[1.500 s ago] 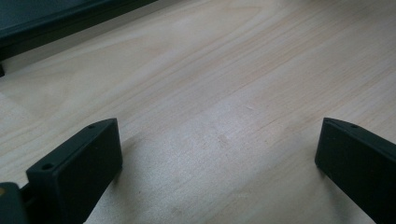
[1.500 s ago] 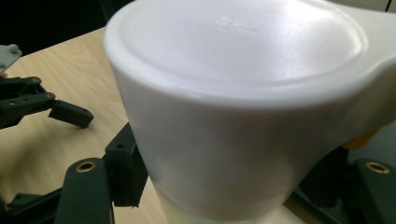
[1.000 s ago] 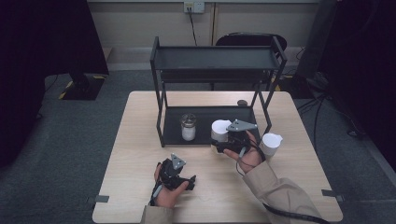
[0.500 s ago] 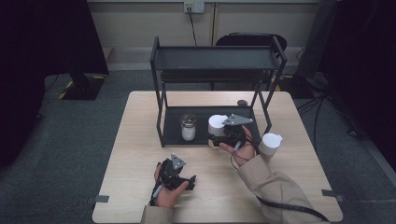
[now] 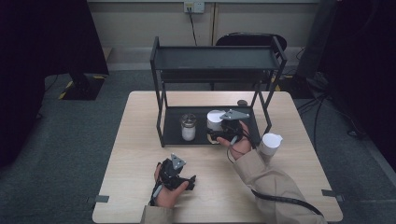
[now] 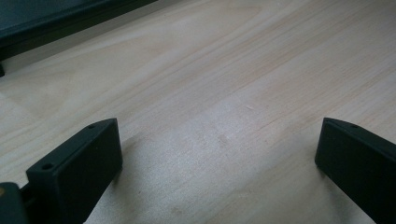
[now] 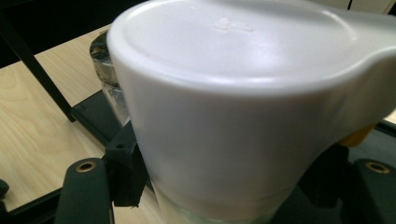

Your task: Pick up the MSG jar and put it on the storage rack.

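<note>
High view: we see the black rack (image 5: 217,60) near the table's (image 5: 140,140) far edge, with open tabletop in front and at both sides. Our right gripper (image 5: 225,129) pinches the white-lidded jar (image 5: 215,119) over the rack's lower tray (image 5: 170,126), right of a clear jar (image 5: 188,127) and under the upper shelf. Another white-lidded jar (image 5: 270,143) stands outside the rack. Our left gripper (image 6: 219,154) rests spread and empty on bare wood. Raised lid marks (image 7: 232,24) are unreadable.
</note>
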Motion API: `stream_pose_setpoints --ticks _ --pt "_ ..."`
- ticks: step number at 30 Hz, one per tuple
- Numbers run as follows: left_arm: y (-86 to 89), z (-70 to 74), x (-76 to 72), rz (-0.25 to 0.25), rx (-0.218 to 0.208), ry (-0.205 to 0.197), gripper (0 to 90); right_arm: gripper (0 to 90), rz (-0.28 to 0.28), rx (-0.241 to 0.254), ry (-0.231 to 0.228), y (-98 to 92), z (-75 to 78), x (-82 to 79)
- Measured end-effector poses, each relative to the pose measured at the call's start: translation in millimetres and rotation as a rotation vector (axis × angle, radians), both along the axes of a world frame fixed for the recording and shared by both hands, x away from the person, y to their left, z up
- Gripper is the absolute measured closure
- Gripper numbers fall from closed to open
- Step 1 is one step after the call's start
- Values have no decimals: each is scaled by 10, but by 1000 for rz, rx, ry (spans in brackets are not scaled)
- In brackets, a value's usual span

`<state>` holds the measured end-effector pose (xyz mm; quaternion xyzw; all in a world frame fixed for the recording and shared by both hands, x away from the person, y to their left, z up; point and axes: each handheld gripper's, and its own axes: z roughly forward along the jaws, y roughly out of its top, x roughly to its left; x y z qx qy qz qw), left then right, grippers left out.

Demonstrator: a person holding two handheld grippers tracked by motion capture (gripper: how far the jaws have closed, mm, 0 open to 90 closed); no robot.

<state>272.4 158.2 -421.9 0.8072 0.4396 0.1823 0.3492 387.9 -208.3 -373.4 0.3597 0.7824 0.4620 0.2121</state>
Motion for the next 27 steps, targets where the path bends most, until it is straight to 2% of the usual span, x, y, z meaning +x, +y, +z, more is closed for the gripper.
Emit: stream_pose_setpoints --ticks 8,14,27 --pt "0 0 0 0 0 0 0 303 -8 9 0 56 -32 90" --pt "0 0 0 0 0 0 0 303 -11 -9 -4 120 -44 142" --pt "0 0 0 0 0 0 0 303 -14 -6 -3 135 -68 264"
